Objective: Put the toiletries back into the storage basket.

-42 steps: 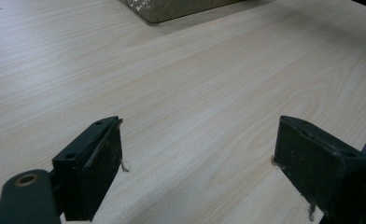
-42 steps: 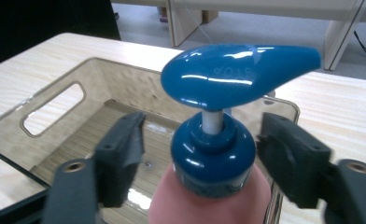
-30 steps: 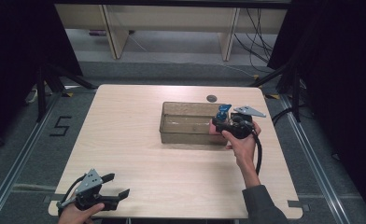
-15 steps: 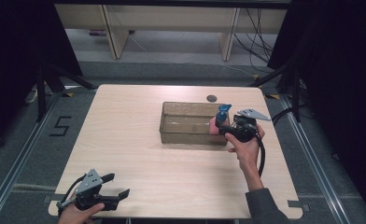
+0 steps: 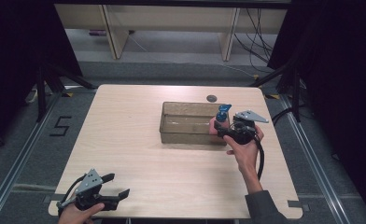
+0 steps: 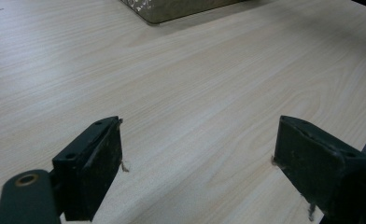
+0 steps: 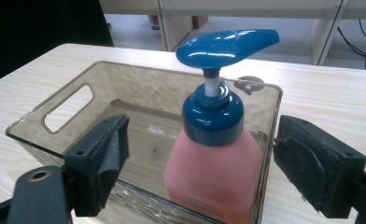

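Note:
A pink soap dispenser [image 7: 214, 154] with a blue pump head [image 7: 228, 46] stands upright in the right end of a clear brown plastic bin [image 7: 69, 100]. My right gripper [image 7: 202, 140] is open, one jaw on either side of the bottle, neither touching it. In the high view the bottle [image 5: 222, 114] and bin [image 5: 186, 122] sit right of the table's middle, with the right gripper [image 5: 222, 130] at the bin's near right corner. My left gripper [image 5: 118, 185] rests open at the table's near left corner, and the left gripper [image 6: 197, 144] holds nothing over bare wood.
A small dark round disc [image 5: 212, 98] lies on the light wood table [image 5: 125, 140] just behind the bin. The bin has a handle cutout [image 7: 66, 112] in its far end. Shelving legs and cables stand on the floor beyond the table.
My right hand has shifted slightly toward the near right, while the bottle stays in the bin. The left gripper has not moved.

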`<state>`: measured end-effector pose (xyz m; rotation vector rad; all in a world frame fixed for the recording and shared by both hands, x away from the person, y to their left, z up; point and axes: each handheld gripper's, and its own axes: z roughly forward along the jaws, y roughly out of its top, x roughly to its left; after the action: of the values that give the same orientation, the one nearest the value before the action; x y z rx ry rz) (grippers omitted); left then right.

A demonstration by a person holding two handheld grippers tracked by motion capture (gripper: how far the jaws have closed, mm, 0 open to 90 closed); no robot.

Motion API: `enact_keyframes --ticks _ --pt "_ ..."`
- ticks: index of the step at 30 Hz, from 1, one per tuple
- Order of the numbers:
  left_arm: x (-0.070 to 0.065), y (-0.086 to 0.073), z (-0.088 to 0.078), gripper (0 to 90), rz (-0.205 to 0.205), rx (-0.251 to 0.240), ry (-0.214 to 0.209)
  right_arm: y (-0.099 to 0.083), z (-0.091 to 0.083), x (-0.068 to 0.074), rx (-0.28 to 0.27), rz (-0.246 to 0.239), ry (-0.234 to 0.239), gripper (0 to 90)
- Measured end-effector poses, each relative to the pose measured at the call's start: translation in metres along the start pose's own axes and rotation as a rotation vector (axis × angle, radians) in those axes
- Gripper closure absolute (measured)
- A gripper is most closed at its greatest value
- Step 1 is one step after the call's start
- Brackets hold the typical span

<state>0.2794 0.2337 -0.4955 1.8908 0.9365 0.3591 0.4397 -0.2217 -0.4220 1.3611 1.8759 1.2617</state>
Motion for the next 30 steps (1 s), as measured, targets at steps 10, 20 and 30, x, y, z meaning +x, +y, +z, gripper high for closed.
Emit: enact_keyframes --ticks 10,20,30 --pt "0.0 0.0 0.0 14.7 0.0 0.002 0.0 -0.003 -0.001 0.003 -0.003 -0.015 0.005 18.9" --pt "0.0 0.0 0.0 14.7 0.001 0.001 0.0 -0.006 -0.005 0.007 0.0 0.007 0.016 18.8" --pt "0.0 0.0 0.0 14.7 0.001 0.002 0.0 -0.009 -0.008 0.012 0.011 0.006 0.018 19.0"
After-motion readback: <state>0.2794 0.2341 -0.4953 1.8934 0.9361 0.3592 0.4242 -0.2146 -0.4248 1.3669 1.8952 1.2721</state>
